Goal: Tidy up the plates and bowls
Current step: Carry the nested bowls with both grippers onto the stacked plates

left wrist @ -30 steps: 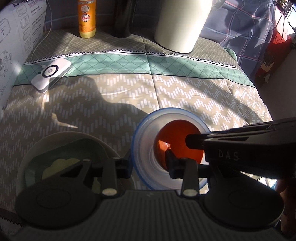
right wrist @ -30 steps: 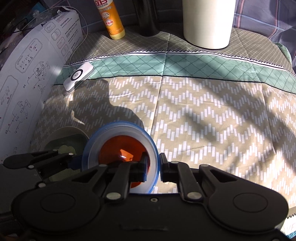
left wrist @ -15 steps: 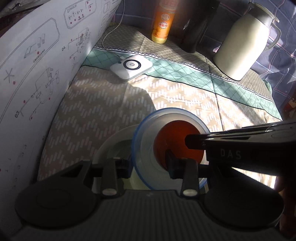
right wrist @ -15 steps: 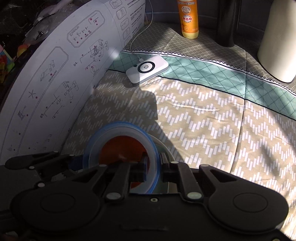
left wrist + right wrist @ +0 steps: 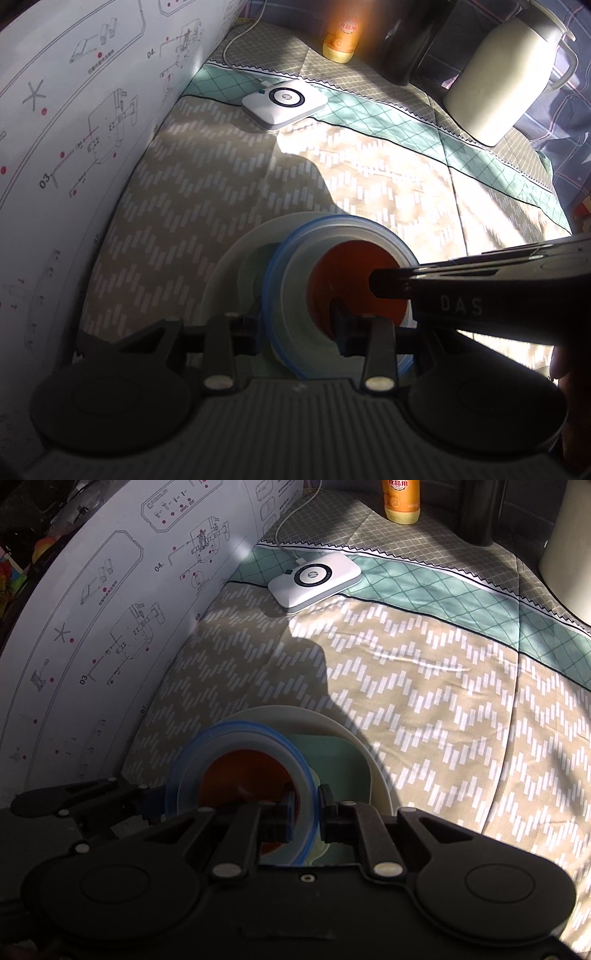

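A white bowl [image 5: 295,280] with a blue rim and an orange inside hangs between both grippers. My left gripper [image 5: 295,332] is shut on its left wall, one finger outside and one inside. My right gripper [image 5: 304,808] is shut on the right rim of the bowl [image 5: 240,771]. Directly under the bowl lies a white plate [image 5: 229,273] with a pale green centre, partly hidden; the plate's rim [image 5: 354,746] shows to the right in the right wrist view. Whether the bowl touches the plate I cannot tell. The right gripper [image 5: 380,284] reaches in from the right in the left wrist view.
A tall white cardboard sheet [image 5: 110,627] printed with assembly drawings stands close on the left. On the patterned tablecloth [image 5: 424,701] behind lie a white charging pad [image 5: 314,576] with its cable, an orange bottle [image 5: 340,37], a dark bottle [image 5: 406,44] and a cream jug [image 5: 495,74].
Both grippers have carried the bowl to the left, toward the cardboard sheet. The plate, earlier to the bowl's left, now lies beneath it. Both grips are unchanged.
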The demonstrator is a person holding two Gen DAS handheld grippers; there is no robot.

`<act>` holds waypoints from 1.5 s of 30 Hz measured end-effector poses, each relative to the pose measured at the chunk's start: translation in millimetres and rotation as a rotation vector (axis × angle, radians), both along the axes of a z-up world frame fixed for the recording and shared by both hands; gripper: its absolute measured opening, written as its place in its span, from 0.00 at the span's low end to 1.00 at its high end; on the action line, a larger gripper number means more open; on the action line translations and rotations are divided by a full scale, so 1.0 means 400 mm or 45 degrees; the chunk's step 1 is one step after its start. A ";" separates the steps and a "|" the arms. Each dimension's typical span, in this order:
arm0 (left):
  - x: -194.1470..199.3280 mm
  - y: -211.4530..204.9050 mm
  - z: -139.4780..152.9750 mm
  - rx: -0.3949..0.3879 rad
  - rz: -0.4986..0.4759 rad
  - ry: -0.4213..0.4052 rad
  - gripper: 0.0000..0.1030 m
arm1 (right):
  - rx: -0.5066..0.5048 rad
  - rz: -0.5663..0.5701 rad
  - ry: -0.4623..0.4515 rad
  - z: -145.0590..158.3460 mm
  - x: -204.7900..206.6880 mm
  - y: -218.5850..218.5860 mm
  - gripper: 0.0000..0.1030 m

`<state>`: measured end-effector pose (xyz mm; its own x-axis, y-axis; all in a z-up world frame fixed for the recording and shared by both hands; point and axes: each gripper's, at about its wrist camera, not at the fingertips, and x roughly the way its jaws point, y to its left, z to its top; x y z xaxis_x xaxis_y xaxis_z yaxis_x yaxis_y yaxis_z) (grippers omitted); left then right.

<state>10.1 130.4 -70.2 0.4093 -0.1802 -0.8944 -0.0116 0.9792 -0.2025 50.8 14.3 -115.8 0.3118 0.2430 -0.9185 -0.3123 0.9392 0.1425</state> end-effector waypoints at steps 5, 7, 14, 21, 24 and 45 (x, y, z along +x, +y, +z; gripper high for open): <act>0.001 0.000 -0.009 -0.007 -0.004 0.018 0.34 | -0.010 0.001 0.017 -0.014 0.010 0.002 0.12; 0.002 -0.001 -0.013 -0.009 -0.005 0.025 0.34 | -0.014 0.001 0.021 -0.017 0.009 0.000 0.12; 0.006 -0.004 -0.023 -0.011 -0.008 0.038 0.34 | -0.018 -0.004 0.028 -0.021 0.008 -0.005 0.12; 0.007 -0.004 -0.025 -0.011 -0.008 0.040 0.34 | -0.018 -0.002 0.029 -0.020 0.009 -0.005 0.12; 0.008 -0.004 -0.025 -0.011 -0.008 0.040 0.34 | -0.019 -0.002 0.029 -0.020 0.009 -0.005 0.12; 0.011 -0.009 -0.027 0.021 -0.013 0.011 0.56 | -0.039 -0.010 -0.003 -0.014 0.006 -0.011 0.16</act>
